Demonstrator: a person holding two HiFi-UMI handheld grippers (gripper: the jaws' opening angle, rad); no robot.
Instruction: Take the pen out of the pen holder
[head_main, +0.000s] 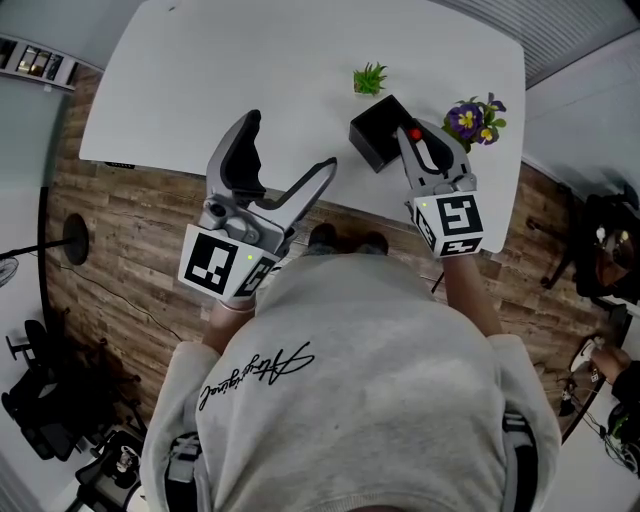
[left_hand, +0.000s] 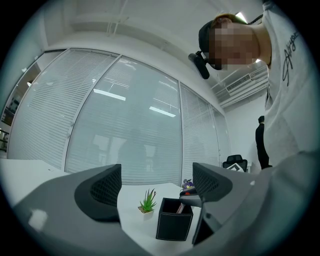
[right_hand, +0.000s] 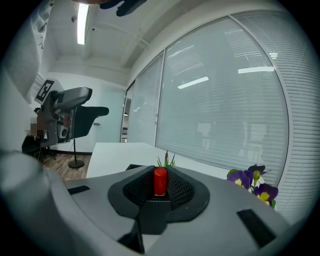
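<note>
Pen (right_hand: 160, 181): red-capped. Clamped near its top between the closed jaws of the right gripper (right_hand: 160, 186), with the red end standing just above the pads. From the left gripper view, lower part slanting down into the open top of the pen holder (head_main: 376, 132). Not yet lifted clear.

Pen holder: black, square, open-topped box. Upright on the white table (head_main: 250, 70), towards its near right part, with the right gripper's tips directly over its right corner.

Right gripper: tilted slightly downward, marker cube turned toward the person, body reaching in over the table's near edge.

Left gripper (head_main: 290, 147): jaws wide apart, nothing between them. Pen holder and plant visible through the gap, well beyond the tips. Held to the left of the pen holder, above the table's near edge, apart from everything on it.

Small green plant (head_main: 370, 78): spiky leaves in a pale pot. On the table just behind the pen holder, not touching it.

Purple and yellow flowers (head_main: 476, 120): to the right of the pen holder, near the table's right edge.

Grey sweatshirt (head_main: 350, 400): filling the lower head view.

Wood-pattern floor (head_main: 120, 220): left of and below the table.

Glass wall with closed blinds (left_hand: 125, 125): beyond the table's far side.
</note>
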